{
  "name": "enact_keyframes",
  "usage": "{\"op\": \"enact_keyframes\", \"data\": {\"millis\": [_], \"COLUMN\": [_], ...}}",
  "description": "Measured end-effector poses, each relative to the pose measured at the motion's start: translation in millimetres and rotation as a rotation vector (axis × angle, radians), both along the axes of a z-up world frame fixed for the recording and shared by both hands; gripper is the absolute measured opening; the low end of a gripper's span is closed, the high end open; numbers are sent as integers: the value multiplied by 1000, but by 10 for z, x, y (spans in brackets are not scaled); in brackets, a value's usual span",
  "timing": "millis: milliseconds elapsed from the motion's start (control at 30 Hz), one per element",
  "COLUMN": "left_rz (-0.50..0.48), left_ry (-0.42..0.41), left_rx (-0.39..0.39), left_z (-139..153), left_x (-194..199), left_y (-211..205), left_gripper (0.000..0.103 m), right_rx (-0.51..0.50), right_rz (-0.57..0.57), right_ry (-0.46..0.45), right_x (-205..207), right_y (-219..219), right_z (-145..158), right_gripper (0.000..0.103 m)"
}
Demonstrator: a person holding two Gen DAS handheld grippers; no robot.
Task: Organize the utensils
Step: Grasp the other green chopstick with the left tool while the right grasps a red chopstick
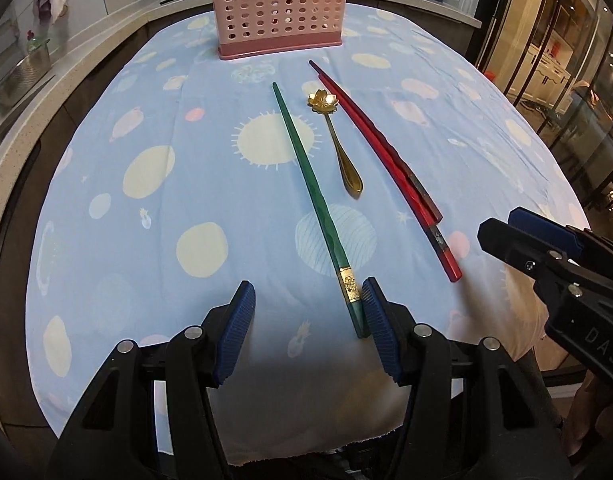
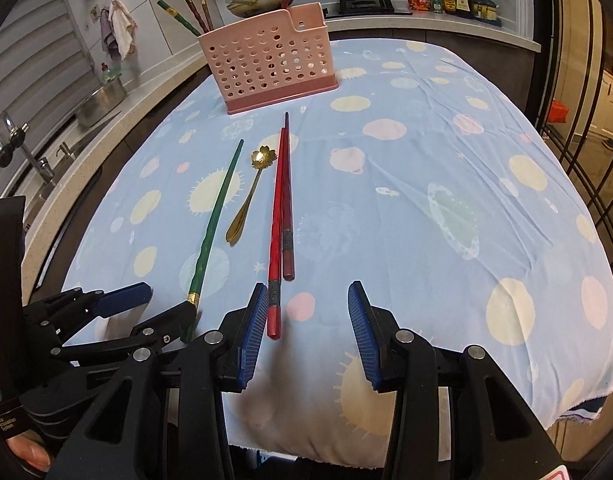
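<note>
Four utensils lie on the cloth-covered tabletop (image 1: 106, 200): a green chopstick (image 1: 310, 188), a gold spoon (image 1: 342, 152) and two red chopsticks (image 1: 390, 152), nothing blocking them. Beyond stands the pink holder (image 2: 266, 60), with chopsticks already inside. Left tool (image 1: 308, 330) and right tool (image 2: 306, 332) are both spread, gripping nothing.

The green chopstick (image 1: 312, 196) lies before my left tongs (image 1: 308, 330), the two red chopsticks (image 2: 280, 216) before my right tongs (image 2: 306, 322). Between them lies the gold flower-bowled spoon (image 1: 338, 140). Beyond all stands the pink perforated plastic holder (image 1: 278, 8).

Black plastic fingers (image 1: 234, 336), ribbed blue pads (silver rivets), white lettering.
</note>
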State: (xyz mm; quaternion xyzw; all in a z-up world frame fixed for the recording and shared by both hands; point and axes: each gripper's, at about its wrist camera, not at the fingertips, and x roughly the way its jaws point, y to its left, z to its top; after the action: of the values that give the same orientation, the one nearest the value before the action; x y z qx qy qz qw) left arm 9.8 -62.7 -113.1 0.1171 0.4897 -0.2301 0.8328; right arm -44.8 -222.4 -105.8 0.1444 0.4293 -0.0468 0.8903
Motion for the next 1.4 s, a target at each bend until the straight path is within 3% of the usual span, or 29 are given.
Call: {"op": "enact_keyframes", "data": {"millis": [500, 1233, 1300, 1400], "left_rz": [12, 8, 9, 15], "left_ry": [-13, -23, -20, -18], "left_rx": [1, 5, 1, -4], "left_z": [-33, -37, -37, -30], "left_x": [116, 158, 158, 175], "left_y": [32, 2, 9, 38], "left_gripper": [38, 38, 38, 28], "right_rx": [-25, -93, -95, -92], "right_rz": [16, 27, 31, 34], "right_ry": [29, 33, 33, 31], "right_x": [298, 536, 535, 511], "right_y": [16, 21, 24, 25], "right_z": [-153, -248, -248, -237], "right_gripper": [39, 19, 8, 8]}}
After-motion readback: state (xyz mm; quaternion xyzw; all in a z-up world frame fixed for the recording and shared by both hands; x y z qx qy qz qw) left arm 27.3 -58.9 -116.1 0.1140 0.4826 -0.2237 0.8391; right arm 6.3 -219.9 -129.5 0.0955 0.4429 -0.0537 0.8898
